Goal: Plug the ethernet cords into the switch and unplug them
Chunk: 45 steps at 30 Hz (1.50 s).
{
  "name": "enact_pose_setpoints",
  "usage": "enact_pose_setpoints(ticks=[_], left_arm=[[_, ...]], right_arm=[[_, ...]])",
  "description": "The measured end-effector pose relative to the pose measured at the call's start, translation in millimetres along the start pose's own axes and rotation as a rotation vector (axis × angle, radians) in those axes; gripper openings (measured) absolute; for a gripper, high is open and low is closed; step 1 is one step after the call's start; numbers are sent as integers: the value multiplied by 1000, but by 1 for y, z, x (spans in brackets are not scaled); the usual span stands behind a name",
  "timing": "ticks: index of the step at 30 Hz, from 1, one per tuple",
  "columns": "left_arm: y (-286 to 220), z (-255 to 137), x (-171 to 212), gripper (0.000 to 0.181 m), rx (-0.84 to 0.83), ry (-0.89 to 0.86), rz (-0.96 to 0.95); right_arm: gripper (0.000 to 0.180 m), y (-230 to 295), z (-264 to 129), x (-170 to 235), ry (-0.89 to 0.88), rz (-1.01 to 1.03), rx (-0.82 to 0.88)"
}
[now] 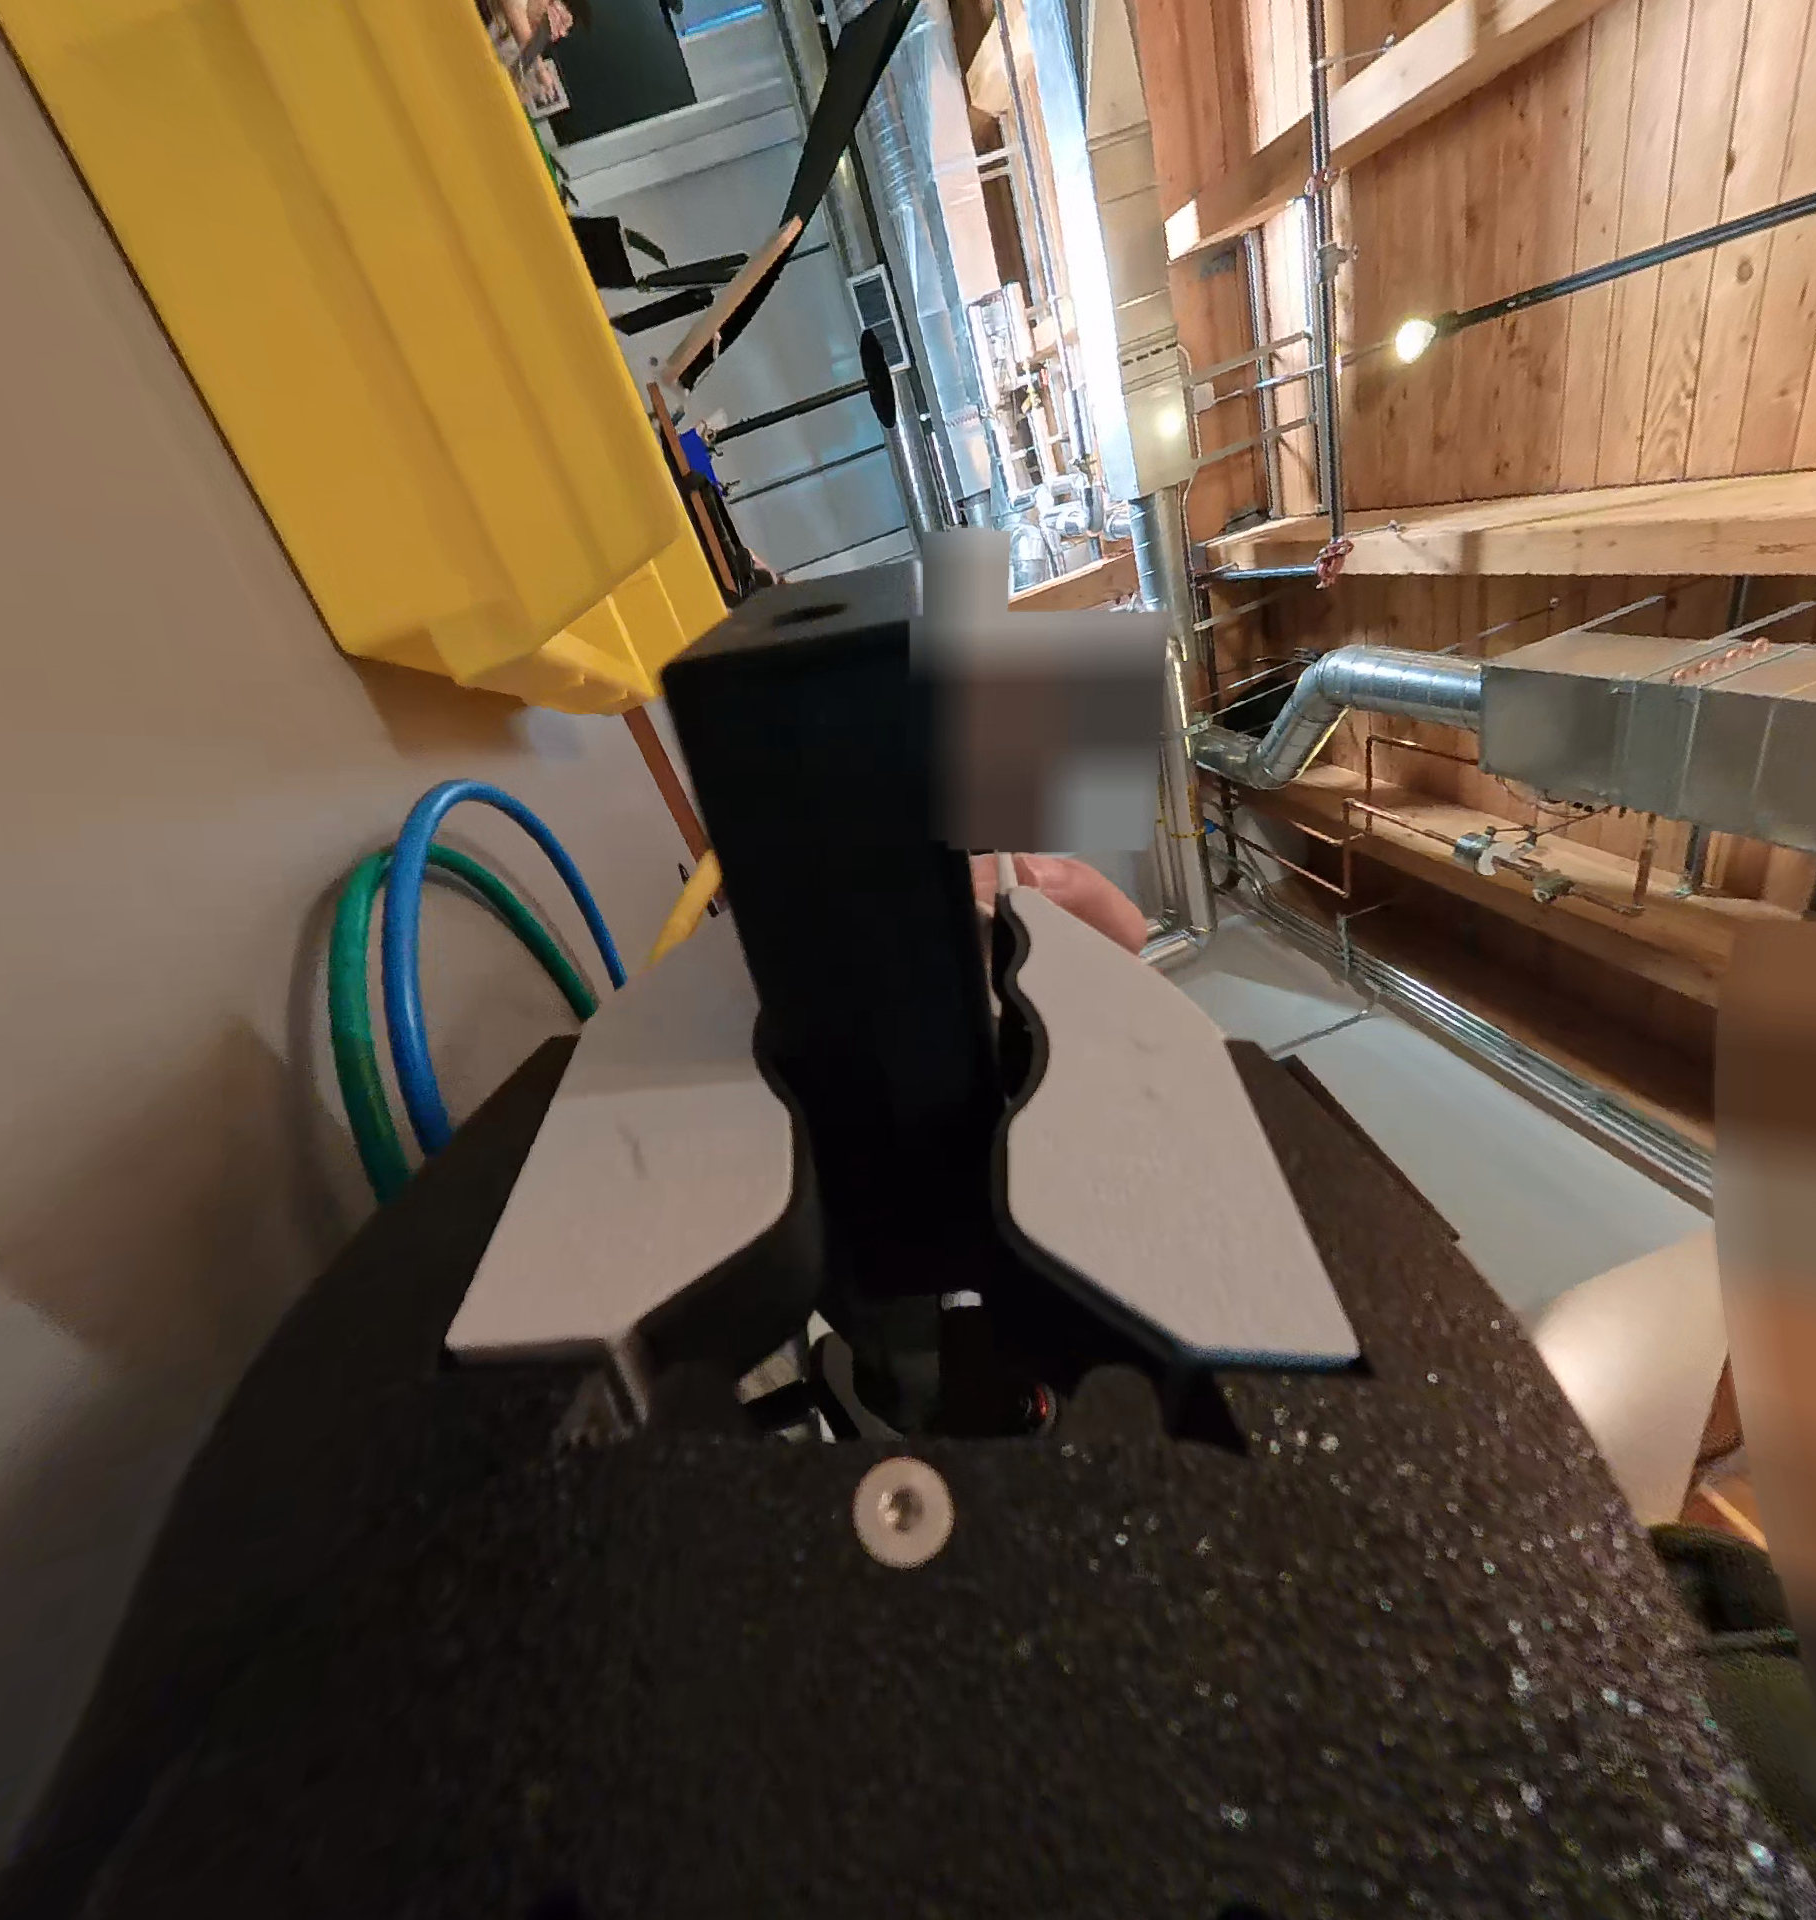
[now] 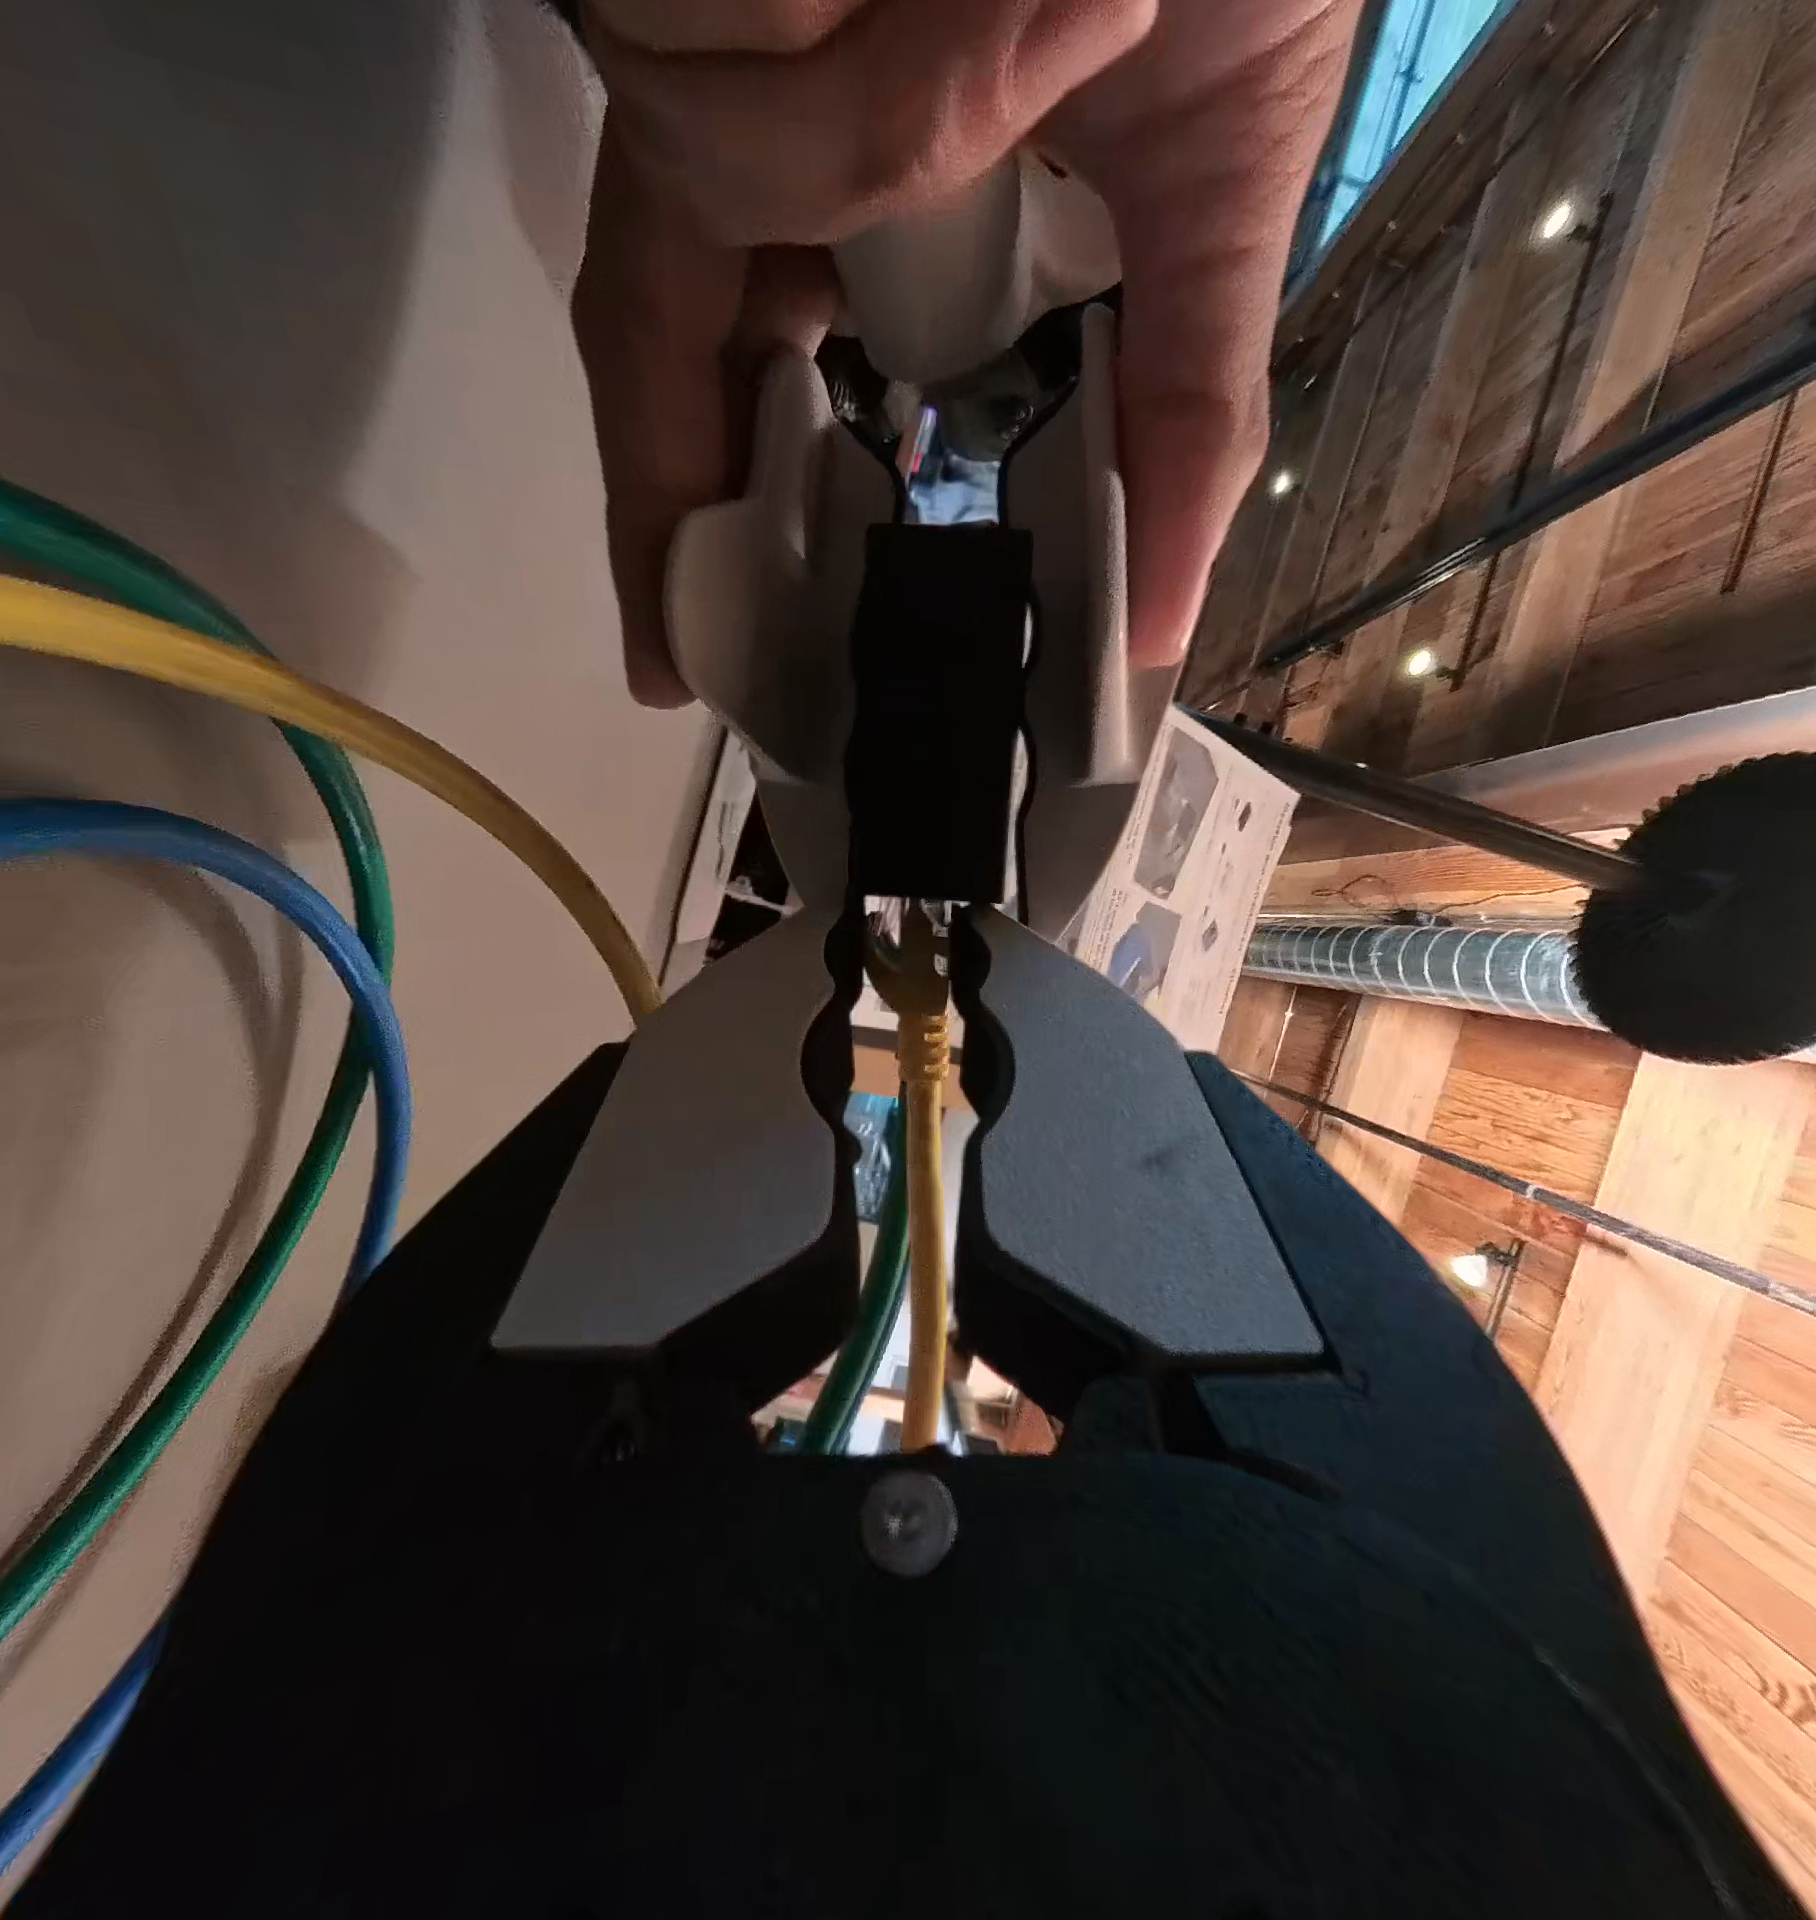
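Your left hand-held gripper (image 1: 888,935) clamps the black switch (image 1: 831,831). Your right hand-held gripper (image 2: 909,961) pinches the yellow cord (image 2: 925,1195) at its plug, seated in the switch. Green cord (image 2: 353,831) and blue cord (image 2: 364,987) loop over the tabletop (image 2: 208,312).

Switch (image 2: 940,717) between left gripper (image 2: 935,831) fingers; plugged cord (image 2: 925,1049) directly before switch, between right gripper (image 2: 909,966) fingers; loose cords (image 2: 364,987) left of switch.

A pale beige tabletop (image 1: 135,831) carries a yellow bin (image 1: 364,343) and looping blue cable (image 1: 416,935) and green cable (image 1: 348,1039).
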<state>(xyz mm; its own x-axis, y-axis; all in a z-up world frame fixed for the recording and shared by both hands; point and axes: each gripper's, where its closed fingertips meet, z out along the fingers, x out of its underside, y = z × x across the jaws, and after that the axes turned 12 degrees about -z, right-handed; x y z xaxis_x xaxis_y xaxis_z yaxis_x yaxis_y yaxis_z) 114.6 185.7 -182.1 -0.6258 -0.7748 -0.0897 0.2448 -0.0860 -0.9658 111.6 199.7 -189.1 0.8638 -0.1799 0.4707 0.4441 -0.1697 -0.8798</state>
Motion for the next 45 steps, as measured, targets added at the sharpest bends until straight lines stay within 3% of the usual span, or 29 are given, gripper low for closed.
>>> enact_pose_setpoints(ticks=[10,17,25,28,45], left_arm=[[3,0,-4,31,-39,-14,1],[22,-6,-10,30,-13,-56,-125],[15,-4,-10,30,-25,-58,-92],[9,-6,-10,30,-20,-61,-82],[-6,3,2,30,6,-30,-74]], right_arm=[[16,4,3,0,1,41,34],[15,22,9,-6,23,37,-7],[26,10,0,-7,67,112,7],[15,9,-1,-8,70,127,-15],[15,-4,-10,1,125,99,13]])
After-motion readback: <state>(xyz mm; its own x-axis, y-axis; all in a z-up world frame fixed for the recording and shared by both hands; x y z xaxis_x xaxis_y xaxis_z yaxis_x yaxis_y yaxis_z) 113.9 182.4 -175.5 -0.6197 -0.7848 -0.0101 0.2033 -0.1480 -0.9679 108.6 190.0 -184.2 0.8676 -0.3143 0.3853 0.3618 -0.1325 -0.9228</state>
